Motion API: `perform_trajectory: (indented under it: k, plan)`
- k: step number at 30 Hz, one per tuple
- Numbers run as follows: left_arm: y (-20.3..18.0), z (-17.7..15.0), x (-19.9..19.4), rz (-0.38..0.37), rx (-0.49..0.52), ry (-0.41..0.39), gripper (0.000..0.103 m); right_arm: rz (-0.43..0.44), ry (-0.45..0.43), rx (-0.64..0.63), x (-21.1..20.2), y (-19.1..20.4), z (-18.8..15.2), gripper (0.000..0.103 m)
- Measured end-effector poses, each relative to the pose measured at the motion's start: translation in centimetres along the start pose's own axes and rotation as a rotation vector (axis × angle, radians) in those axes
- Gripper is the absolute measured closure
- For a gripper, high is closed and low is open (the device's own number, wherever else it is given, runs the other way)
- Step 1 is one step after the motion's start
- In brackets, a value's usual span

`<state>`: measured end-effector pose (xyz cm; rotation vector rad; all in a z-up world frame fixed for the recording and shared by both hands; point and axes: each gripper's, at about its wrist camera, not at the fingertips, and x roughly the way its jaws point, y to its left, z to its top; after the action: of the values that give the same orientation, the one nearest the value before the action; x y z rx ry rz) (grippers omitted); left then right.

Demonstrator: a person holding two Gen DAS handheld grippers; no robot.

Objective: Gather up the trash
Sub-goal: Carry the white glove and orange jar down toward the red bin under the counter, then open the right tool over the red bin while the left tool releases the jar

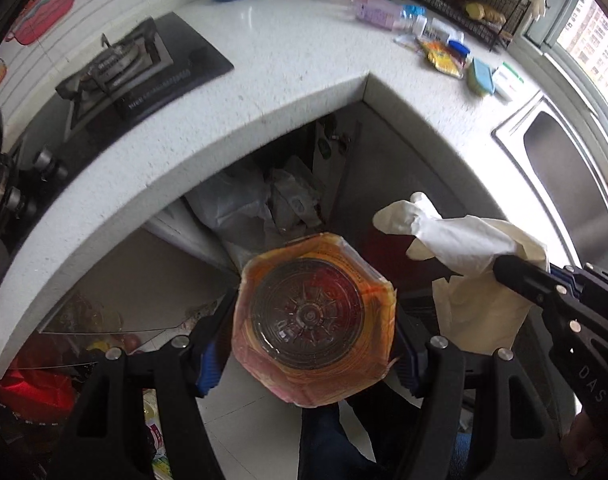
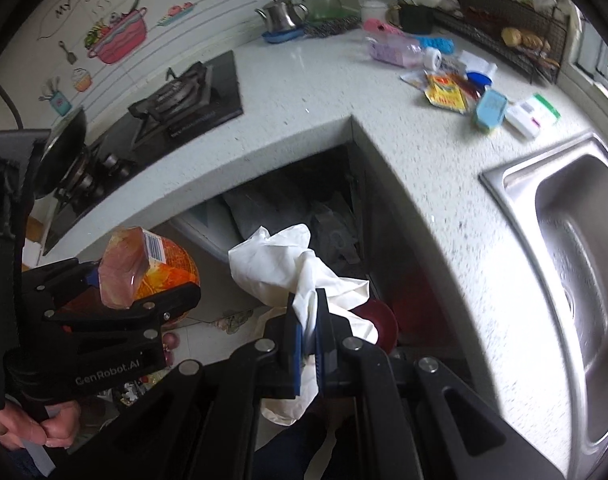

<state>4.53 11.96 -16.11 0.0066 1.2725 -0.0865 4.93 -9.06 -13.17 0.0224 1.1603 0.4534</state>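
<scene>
Both grippers hang over the floor in front of an L-shaped counter [image 1: 287, 56], and each is clamped on a piece of trash. Left gripper [image 1: 314, 344] has its blue pads pressed on either side of an orange-wrapped cup [image 1: 312, 320], seen end-on with its round dark base facing the camera; in the right wrist view the same cup [image 2: 151, 268] shows a barcode label near its top. Right gripper [image 2: 308, 316] is clenched tight on a white glove [image 2: 287, 264], which bunches above the jaws and droops below them. In the left wrist view the glove [image 1: 456, 236] hangs just right of the cup, the two apart.

Beyond them, under the counter's inner corner, an open dark space holds crumpled plastic bags [image 1: 255, 200]. On the counter's far left sits a black gas stove [image 2: 183, 96]. A steel sink [image 2: 576, 256] is set in at the right. More litter lies on the far right of the counter: a yellow wrapper [image 2: 448, 94], a blue box [image 2: 490, 110], a white box [image 2: 532, 116] and a pink bottle [image 2: 392, 52] on its side. A steel teapot [image 2: 281, 16] stands at the far wall.
</scene>
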Motion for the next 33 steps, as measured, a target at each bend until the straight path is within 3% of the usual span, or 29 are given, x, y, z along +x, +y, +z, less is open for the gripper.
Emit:
perform_trajectory:
  k: [7,12,19,26,28,30,33]
  plan:
    - [1.2,-1.6,9.5,-0.055,0.058,0.071,0.037,-0.073,0.065,0.102,7.4,-1.0,-3.2,0.098]
    - [1.1,-3.0,16.9,-0.087,0.11,0.124,0.037,-0.18,0.072,0.164,13.6,-3.0,-6.0,0.098]
    - [-1.2,-3.5,25.1,-0.151,0.155,0.159,0.037,-0.265,0.059,0.269,18.3,-6.4,-8.6,0.098]
    - [-3.8,-3.6,29.3,-0.231,0.223,0.179,0.037,-0.312,0.039,0.333,19.3,-7.8,-9.9,0.098]
    - [-4.2,-3.6,29.8,-0.226,0.241,0.178,0.036,-0.319,0.041,0.344,19.2,-8.2,-10.2,0.098]
    - [-4.6,-3.6,29.8,-0.201,0.258,0.174,0.027,-0.336,0.048,0.354,19.1,-8.6,-11.1,0.098]
    - [-5.0,-3.7,29.0,-0.203,0.289,0.157,0.027,-0.344,0.059,0.363,19.2,-8.7,-11.2,0.098]
